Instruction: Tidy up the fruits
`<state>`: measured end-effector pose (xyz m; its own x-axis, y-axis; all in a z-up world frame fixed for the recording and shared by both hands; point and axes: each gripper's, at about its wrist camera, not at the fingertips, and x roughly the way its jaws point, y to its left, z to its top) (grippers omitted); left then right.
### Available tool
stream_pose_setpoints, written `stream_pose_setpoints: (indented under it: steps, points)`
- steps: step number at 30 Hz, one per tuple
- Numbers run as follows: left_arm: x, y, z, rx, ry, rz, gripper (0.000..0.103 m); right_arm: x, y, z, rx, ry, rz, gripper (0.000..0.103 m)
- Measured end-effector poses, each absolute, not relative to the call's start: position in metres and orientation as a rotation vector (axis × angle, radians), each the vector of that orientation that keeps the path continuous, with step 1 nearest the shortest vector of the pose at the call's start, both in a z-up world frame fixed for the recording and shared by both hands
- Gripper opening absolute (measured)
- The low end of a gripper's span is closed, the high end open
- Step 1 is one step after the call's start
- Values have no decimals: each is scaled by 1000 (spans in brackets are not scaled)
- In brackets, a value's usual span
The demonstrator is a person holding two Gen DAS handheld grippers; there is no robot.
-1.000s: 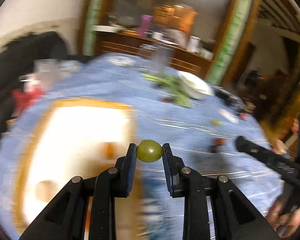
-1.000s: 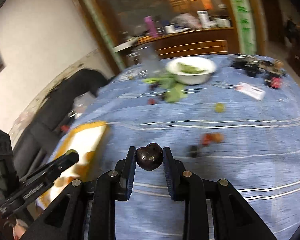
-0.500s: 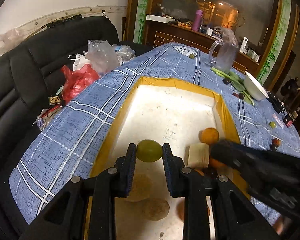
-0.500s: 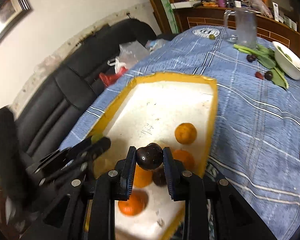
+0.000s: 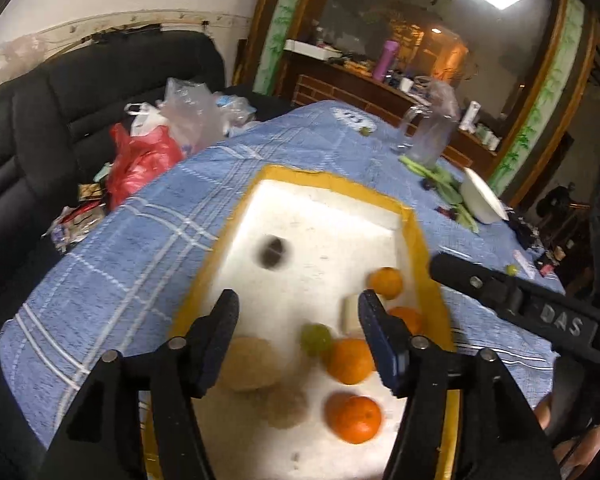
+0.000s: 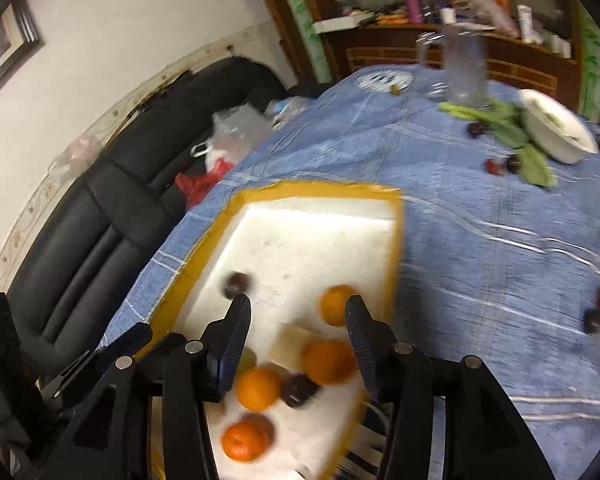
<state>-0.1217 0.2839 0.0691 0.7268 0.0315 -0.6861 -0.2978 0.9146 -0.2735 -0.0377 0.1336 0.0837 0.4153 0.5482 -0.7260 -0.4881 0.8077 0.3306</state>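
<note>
both claws spread apart and empty: left claw (image 5: 298, 312) and right claw (image 6: 298, 316) hang over the white yellow-rimmed tray (image 5: 414, 232) on the blue tabletop (image 6: 480, 240). green grape (image 5: 316, 338) lies in tray beside oranges (image 5: 350, 360); dark plum (image 6: 238, 283), blurred, sits apart toward tray's left side.

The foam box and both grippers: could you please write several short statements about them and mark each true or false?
1. The left gripper is open and holds nothing. True.
2. The right gripper is clamped on a dark plum. False: its fingers are apart and empty; one dark plum lies in the foam box.
3. A green grape lies in the box beside an orange. True.
4. The white bowl sits inside the box. False: it is on the blue tablecloth, far from the box.
</note>
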Motion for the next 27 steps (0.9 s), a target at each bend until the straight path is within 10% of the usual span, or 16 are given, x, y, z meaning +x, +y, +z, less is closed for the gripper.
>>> stream_pose_setpoints:
  steps: [21, 27]
  points:
    - [-107, 295, 70, -407, 751, 118, 74, -131, 75, 70, -102, 899, 528, 57]
    - [-155, 266, 137, -438, 578, 57, 95, -143, 42, 96, -40, 840, 466, 57]
